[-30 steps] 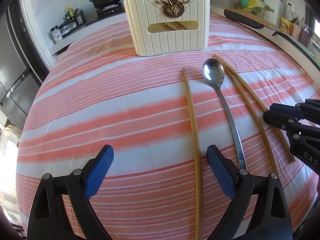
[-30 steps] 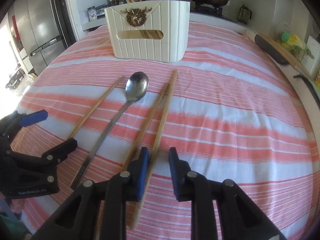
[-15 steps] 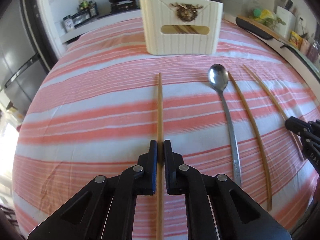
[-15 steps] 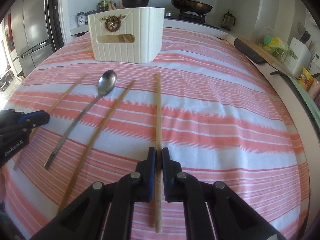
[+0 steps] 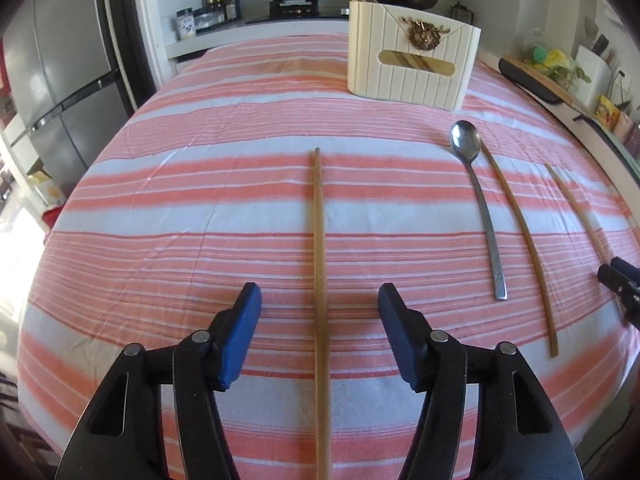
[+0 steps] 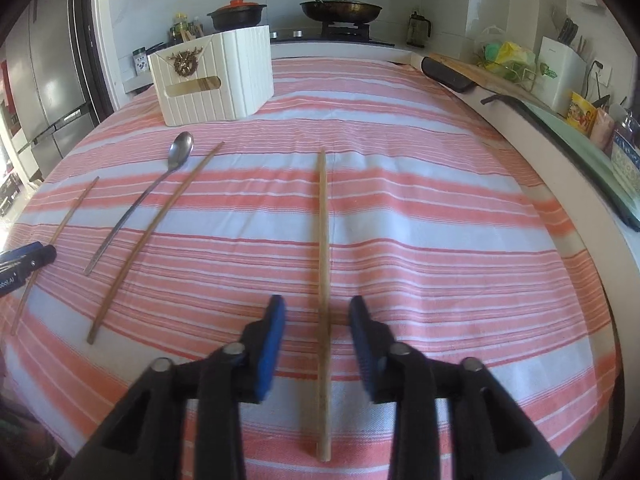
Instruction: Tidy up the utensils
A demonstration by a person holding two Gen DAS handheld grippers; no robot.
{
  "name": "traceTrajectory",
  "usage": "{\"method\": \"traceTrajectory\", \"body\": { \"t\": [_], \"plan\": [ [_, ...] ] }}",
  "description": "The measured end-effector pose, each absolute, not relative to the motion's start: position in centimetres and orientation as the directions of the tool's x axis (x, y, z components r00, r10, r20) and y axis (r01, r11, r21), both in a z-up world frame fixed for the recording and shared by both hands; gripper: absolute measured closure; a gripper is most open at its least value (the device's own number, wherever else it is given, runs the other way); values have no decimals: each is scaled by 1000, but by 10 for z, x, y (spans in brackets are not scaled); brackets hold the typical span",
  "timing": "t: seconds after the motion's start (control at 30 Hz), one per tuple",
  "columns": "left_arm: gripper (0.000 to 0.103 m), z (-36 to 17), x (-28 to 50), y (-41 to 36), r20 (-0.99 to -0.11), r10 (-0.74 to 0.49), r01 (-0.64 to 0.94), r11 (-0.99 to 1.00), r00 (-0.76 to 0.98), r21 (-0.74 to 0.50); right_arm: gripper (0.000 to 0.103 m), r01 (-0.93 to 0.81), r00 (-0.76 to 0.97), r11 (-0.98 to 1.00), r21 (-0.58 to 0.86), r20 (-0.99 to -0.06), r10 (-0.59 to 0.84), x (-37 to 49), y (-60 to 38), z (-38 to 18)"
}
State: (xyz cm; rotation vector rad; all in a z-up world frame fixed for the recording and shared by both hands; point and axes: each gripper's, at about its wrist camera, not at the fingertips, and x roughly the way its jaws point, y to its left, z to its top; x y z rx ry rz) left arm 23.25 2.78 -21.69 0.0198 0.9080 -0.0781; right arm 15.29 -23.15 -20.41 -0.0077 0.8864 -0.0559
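Striped tablecloth [image 5: 160,216]; both grippers' jaws opening, one loose chopstick [image 5: 319,240] between each pair.

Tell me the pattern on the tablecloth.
The tablecloth has pink-orange and white horizontal stripes, clearest in the right wrist view.

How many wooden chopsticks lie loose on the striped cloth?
3: one between the left gripper's opening jaws, one right of the metal spoon, one between the right gripper's. The box may hide more.
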Motion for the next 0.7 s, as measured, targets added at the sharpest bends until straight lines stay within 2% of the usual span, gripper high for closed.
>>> {"method": "traceTrajectory", "body": {
  "t": [0.13, 0.23, 0.7],
  "plan": [
    [23, -219, 237, 26, -793, -40, 75, 997, 608, 7, 54, 38, 629, 998, -56, -775, -68, 153, -225, -207],
    [17, -221, 238, 28, -795, -38, 67, 998, 605, 4, 53, 45, 630, 998, -52, -773, -68, 153, -225, -208],
    [6, -224, 242, 32, -808, -35, 53, 999, 588, -4, 53, 43, 649, 997, -64, -757, -76, 153, -223, -210]
  ]
}}
